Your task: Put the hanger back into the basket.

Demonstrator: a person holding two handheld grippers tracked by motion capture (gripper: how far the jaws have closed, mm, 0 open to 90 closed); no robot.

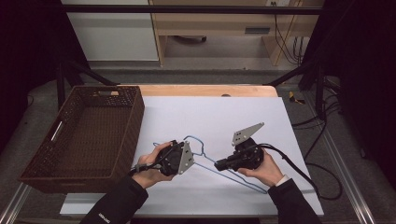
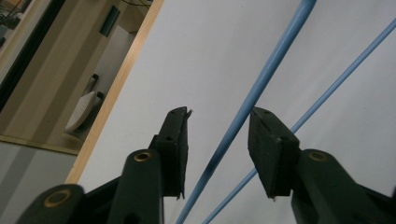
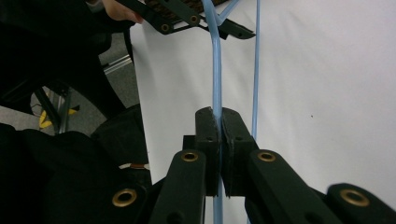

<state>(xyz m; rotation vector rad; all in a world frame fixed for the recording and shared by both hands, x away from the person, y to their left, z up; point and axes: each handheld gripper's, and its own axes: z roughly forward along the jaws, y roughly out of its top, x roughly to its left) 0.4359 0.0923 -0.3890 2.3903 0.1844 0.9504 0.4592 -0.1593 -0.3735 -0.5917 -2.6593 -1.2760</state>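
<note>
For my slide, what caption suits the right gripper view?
Right gripper clamped on a blue hanger wire over the white table.

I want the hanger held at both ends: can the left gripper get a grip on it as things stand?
Probably yes. The blue hanger already runs between the left gripper pads, still apart, with nothing blocking; the right gripper clamps its other arm.
</note>
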